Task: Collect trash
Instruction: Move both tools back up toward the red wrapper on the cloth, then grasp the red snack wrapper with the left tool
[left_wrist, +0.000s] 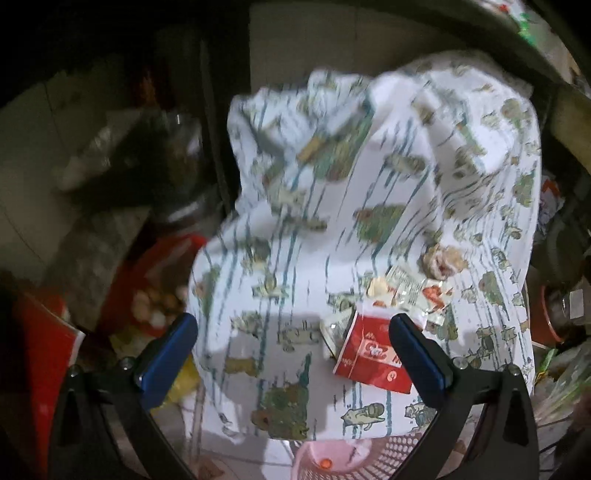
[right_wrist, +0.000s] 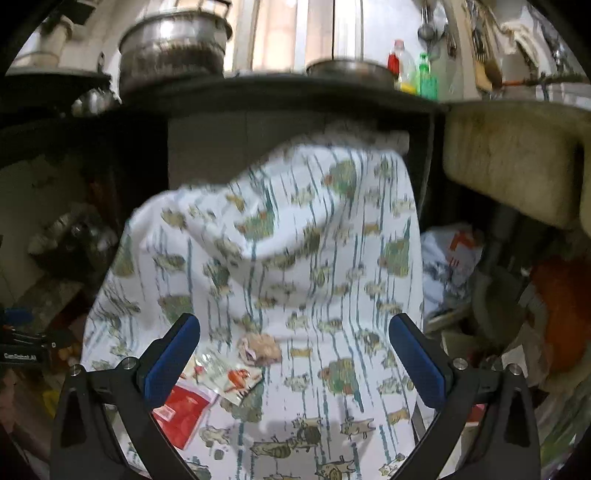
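left gripper (left_wrist: 291, 328) stands wide open and empty, the red wrapper (left_wrist: 373, 354) lying on the patterned cloth (left_wrist: 295, 229) just inside its right-hand finger, with the clear sachet (left_wrist: 410, 291) and crumpled tissue (left_wrist: 443, 260) beyond the tips. right gripper (right_wrist: 293, 328) is also spread full, holding nothing; the same red wrapper (right_wrist: 183, 410) sits under its left-hand finger. i'd centre one pair of jaws over the wrapper, come down flat and pinch without catching cloth
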